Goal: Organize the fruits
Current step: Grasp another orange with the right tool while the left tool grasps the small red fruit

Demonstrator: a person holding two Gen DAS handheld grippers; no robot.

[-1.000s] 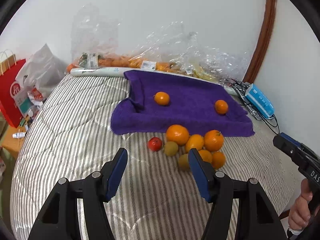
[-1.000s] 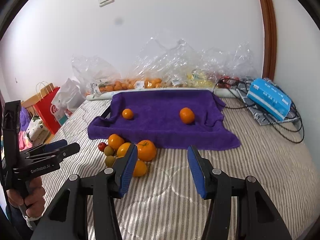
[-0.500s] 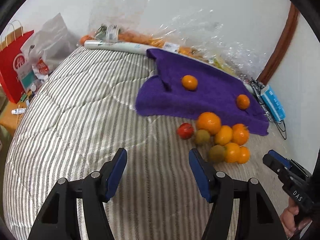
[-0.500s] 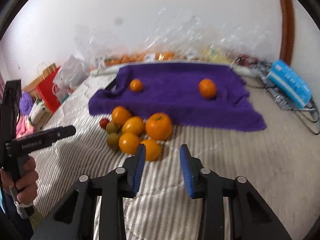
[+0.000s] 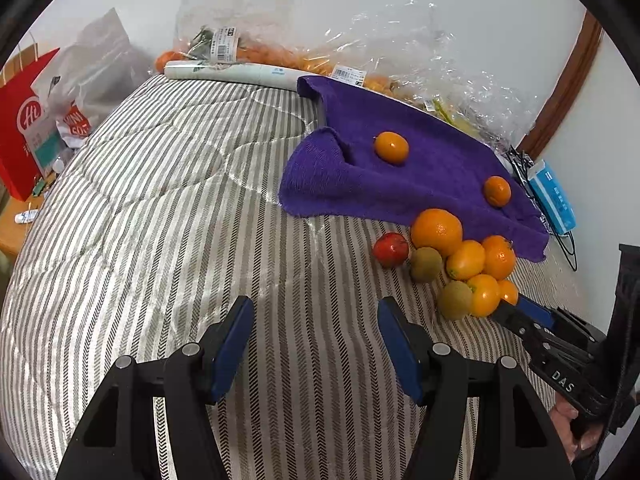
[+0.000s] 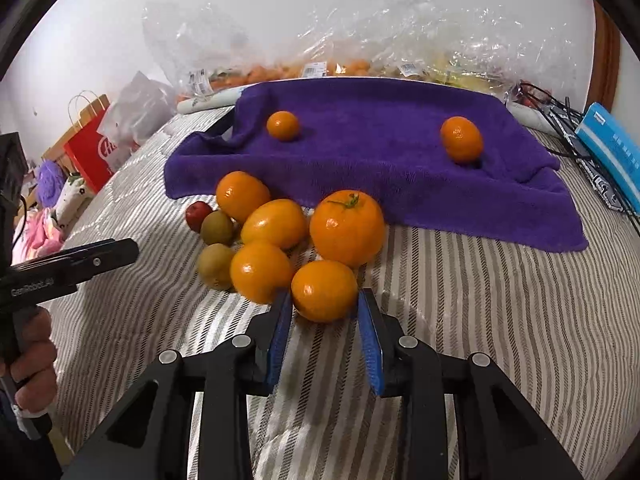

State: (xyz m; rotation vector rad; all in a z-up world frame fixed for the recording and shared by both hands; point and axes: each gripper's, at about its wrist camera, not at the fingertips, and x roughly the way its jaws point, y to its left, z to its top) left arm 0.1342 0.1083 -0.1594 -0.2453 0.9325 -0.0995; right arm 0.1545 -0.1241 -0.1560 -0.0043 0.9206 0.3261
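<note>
Low over the bed point(image 6: 500, 320), the right gripper point(image 6: 324, 330) straddles the nearest orange point(image 6: 324, 291) — jaws ajar, contact unclear; towel point(image 6: 380, 152) edge at 12 o'clock. Left gripper point(image 5: 314, 346) hovers spread — pile point(image 5: 460, 256) at 2 o'clock.

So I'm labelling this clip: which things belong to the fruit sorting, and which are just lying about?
Job: fruit pile, two oranges on the purple towel, nearest orange between the right gripper fingers.
Lying about: red paper bag, blue packet, cables.

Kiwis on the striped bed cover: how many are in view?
2, both in the fruit pile before the purple towel: one kiwi beside the red fruit, another kiwi nearer the camera. Others may be hidden.
</note>
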